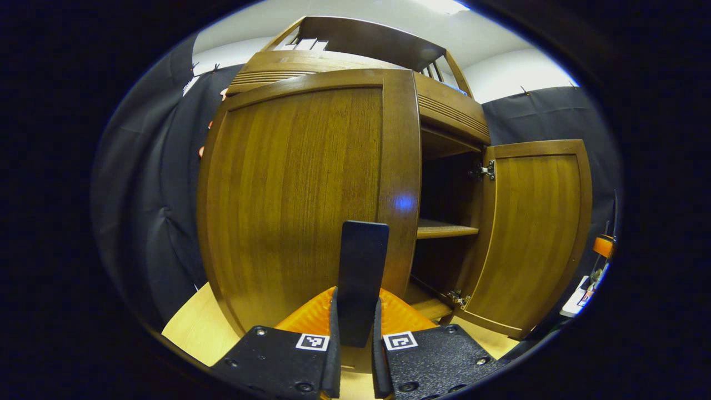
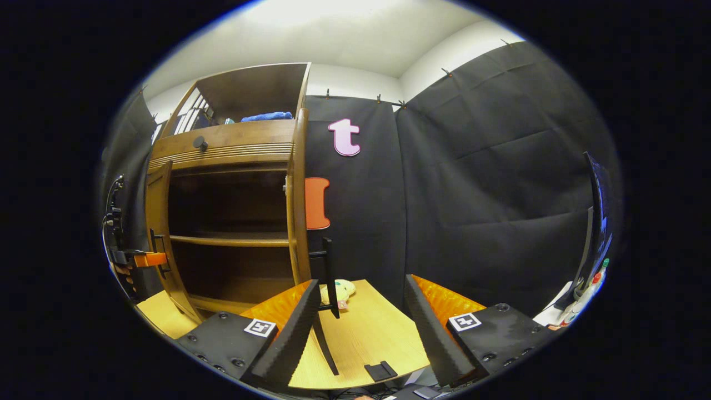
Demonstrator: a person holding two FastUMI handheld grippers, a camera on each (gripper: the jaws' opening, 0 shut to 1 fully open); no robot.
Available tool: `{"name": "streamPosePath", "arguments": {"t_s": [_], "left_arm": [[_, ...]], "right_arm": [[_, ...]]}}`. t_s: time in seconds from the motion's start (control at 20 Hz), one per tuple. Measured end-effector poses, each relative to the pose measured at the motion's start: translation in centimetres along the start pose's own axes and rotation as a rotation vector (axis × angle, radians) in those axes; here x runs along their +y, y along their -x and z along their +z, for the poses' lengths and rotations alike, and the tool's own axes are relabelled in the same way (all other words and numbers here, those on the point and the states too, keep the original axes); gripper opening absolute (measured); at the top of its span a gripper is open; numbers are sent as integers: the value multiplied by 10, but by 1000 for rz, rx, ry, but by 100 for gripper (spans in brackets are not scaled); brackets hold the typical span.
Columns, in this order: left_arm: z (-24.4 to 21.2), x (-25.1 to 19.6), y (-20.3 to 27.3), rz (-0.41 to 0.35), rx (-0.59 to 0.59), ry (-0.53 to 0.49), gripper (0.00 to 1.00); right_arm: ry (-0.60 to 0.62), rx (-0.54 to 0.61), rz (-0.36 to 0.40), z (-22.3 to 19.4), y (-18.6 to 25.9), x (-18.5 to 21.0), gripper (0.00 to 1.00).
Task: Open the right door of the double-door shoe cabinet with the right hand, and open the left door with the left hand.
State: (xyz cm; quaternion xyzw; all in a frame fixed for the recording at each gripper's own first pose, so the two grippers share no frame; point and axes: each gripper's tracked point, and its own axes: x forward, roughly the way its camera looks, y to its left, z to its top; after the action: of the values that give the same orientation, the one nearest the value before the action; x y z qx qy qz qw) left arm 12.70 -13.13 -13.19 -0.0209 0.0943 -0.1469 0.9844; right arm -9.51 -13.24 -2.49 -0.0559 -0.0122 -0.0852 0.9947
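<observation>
The wooden shoe cabinet [image 2: 222, 147] stands with both doors swung out. Its left door [image 1: 300, 189] looms close in the left gripper view, and my left gripper [image 1: 355, 311] is shut on that door's black bar handle [image 1: 362, 261]. The right door [image 1: 533, 233] hangs wide open beyond it. In the right gripper view the right door [image 2: 299, 194] is seen edge-on, its black handle [image 2: 329, 272] just beside my left finger. My right gripper [image 2: 361, 280] is open and holds nothing. At the far left, the left gripper [image 2: 139, 258] holds the left door [image 2: 158, 233].
Inside the cabinet are bare shelves [image 2: 228, 240]. A blue cloth [image 2: 266, 116] lies on the upper open shelf. The cabinet rests on a light wooden surface [image 2: 366, 333] with a small soft toy [image 2: 341, 289] on it. A monitor [image 2: 597, 222] and bottles [image 2: 589, 294] stand at the right.
</observation>
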Motion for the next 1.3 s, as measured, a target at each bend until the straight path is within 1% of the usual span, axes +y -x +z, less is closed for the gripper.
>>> {"name": "streamPosePath", "arguments": {"t_s": [0.1,0.15,0.2,0.25,0.3,0.4,0.6,0.75,0.8,1.15,1.3], "left_arm": [[0,5,10,-1,1,3,23],[0,8,16,-1,0,4,24],[0,11,23,-1,1,6,22],[2,13,29,-3,-3,7,24],[1,16,34,-6,-5,13,22],[1,21,45,-7,-11,25,23],[2,30,59,1,-13,23,23],[2,30,60,4,-16,19,23],[3,32,63,10,-16,18,20],[11,41,72,70,-18,0,16],[16,43,75,105,-22,-14,12]], "right_arm": [[3,2,8,0,4,5,98],[4,2,13,1,5,8,98],[4,1,18,2,6,10,98],[5,-1,21,3,8,13,98],[9,-4,24,4,9,16,98],[18,-10,28,7,12,20,98],[26,-18,42,11,13,32,98],[31,-22,47,12,19,36,98],[31,-22,48,12,20,37,98],[30,-24,68,12,24,47,97],[28,-23,84,11,24,54,97]]}}
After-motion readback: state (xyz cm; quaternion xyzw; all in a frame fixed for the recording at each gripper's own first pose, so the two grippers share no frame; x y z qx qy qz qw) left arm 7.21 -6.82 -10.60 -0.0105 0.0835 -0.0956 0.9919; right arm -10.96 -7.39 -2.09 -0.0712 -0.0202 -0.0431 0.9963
